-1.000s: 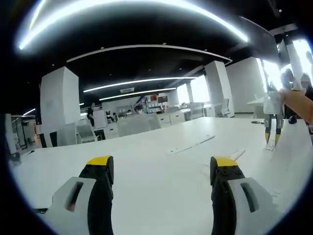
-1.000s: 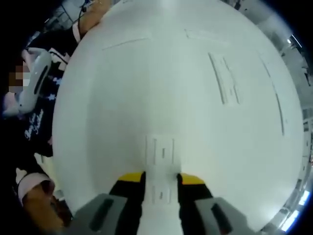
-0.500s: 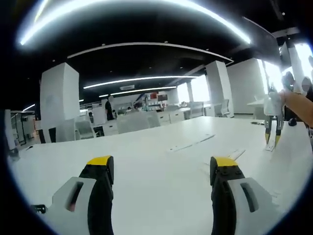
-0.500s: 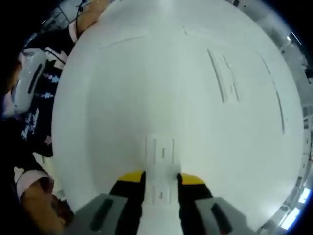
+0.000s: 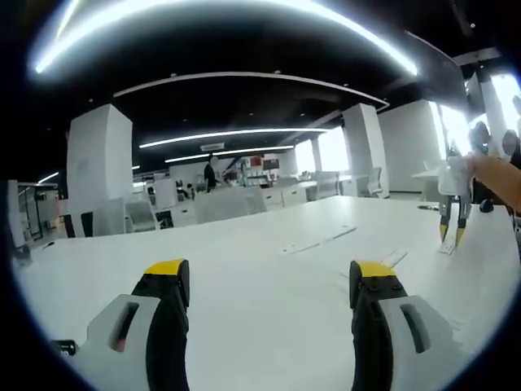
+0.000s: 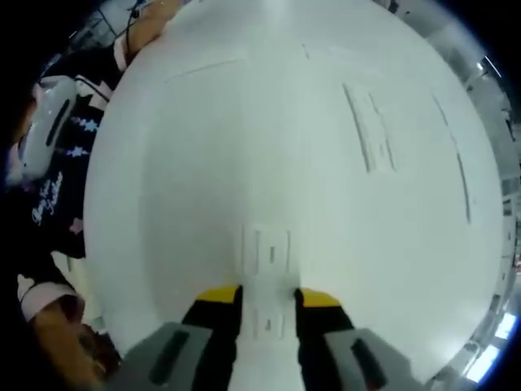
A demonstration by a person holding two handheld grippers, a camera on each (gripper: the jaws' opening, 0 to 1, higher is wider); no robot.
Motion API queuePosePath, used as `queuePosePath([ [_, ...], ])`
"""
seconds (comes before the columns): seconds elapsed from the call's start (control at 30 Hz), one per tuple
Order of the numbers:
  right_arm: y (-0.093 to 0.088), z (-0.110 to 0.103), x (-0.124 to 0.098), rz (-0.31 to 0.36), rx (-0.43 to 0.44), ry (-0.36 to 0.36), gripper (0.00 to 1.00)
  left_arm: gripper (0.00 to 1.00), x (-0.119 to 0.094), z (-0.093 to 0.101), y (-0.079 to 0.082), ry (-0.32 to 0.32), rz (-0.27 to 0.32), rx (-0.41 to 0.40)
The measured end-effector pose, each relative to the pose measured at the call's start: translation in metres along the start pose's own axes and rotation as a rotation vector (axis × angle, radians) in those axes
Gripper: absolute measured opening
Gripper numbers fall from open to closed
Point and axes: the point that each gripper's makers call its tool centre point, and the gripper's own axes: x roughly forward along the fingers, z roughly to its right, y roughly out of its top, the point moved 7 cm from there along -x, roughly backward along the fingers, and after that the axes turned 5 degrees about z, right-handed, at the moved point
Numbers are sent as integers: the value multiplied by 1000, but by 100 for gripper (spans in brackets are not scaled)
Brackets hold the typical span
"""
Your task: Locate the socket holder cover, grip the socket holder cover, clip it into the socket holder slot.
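Observation:
In the right gripper view my right gripper (image 6: 267,295) is shut on the white socket holder cover (image 6: 267,259), a flat strip with slots that sticks out ahead of the yellow-tipped jaws, above the white table (image 6: 244,147). The long socket holder slot (image 6: 368,130) lies flush in the table farther ahead, to the right. In the left gripper view my left gripper (image 5: 269,273) stands open and empty low over the table. The right gripper (image 5: 452,230) hangs at the far right with the white cover (image 5: 448,241) between its tips, held by a hand (image 5: 496,175). Slot strips (image 5: 317,239) lie mid-table.
A second long seam (image 6: 462,183) runs along the table's right side in the right gripper view. A person's body and sleeve (image 6: 49,212) stand at the left table edge. Behind the table, the left gripper view shows office desks, chairs and white pillars (image 5: 99,175).
Both grippers hold almost still. The right gripper has drifted slightly in the left gripper view. A person in the far background has walked to the right.

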Motion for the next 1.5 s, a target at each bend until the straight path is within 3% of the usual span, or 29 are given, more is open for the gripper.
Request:
queuePosePath([
  [0.77,1,9,-16,-11,-3,-32,27,79,-2,3,0,-6,1,-1],
  [0.97,2,11,-19,-62,-12,-44,26,80,-2,5,-1,-15,4,-1],
  [1.5,10,38,-32,-34,-1,-77,26,80,1,3,-3,-20,-11,-10],
])
